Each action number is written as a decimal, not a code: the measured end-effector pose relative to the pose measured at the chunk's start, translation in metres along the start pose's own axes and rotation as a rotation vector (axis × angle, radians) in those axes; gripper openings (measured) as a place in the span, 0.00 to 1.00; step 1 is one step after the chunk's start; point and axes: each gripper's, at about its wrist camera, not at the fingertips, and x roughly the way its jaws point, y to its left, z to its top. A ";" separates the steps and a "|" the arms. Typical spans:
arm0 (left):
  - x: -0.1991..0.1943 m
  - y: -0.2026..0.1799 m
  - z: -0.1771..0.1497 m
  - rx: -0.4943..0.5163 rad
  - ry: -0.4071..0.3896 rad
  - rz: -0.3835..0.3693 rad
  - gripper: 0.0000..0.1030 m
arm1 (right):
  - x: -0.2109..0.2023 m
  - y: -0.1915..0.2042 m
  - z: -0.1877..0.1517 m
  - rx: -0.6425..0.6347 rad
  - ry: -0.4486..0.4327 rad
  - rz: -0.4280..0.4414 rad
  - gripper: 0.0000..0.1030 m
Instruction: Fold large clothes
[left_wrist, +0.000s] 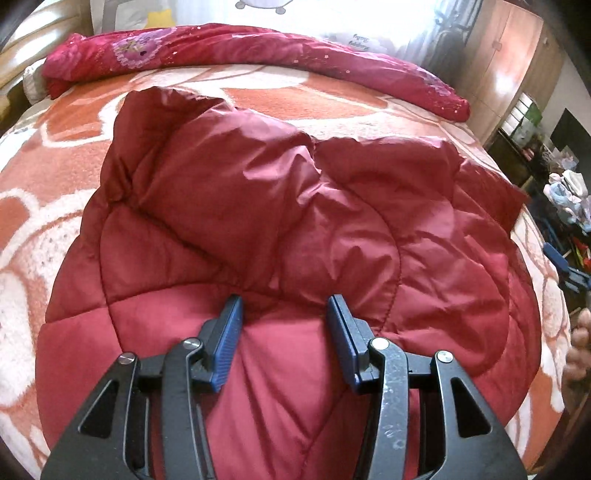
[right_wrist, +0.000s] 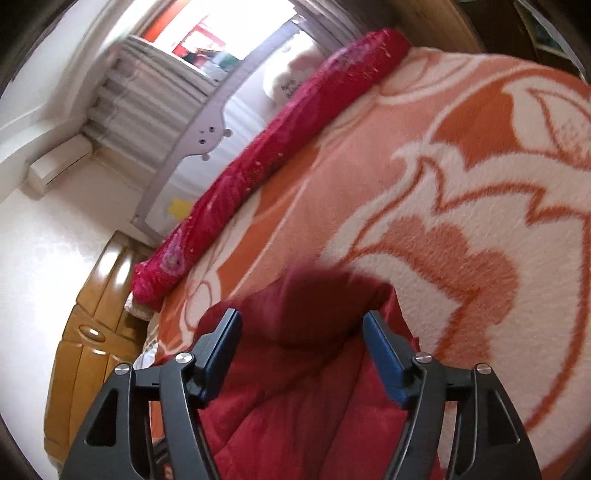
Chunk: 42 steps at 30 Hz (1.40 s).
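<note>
1. Quilted red jacket (left_wrist: 280, 229) lies spread on the bed's orange floral blanket (left_wrist: 44, 155), with a rolled crimson quilt (left_wrist: 236, 48) well beyond it near the far edge.
2. Left claw (left_wrist: 284, 306) hovers over the jacket's near quilting, jaws partly apart, pads not pinching any fabric.
3. Right claw (right_wrist: 301, 325) stands wide over a bunched end of the jacket (right_wrist: 295, 387), gripping nothing.
4. In the left view the jacket's long axis seems to run from the near hem away toward the crumpled far end; which end is the collar I cannot tell.
5. To fold well, I would pinch both layers at an edge, lift low, and carry it across squarely so the seams line up.
</note>
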 end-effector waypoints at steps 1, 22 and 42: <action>0.001 0.000 0.000 0.002 0.000 0.004 0.45 | 0.000 0.007 -0.007 -0.033 0.020 -0.006 0.68; 0.027 -0.006 0.014 0.009 0.048 0.017 0.46 | 0.126 0.053 -0.058 -0.401 0.303 -0.292 0.65; -0.008 0.030 -0.011 0.007 0.026 -0.011 0.43 | 0.129 0.046 -0.057 -0.383 0.266 -0.289 0.67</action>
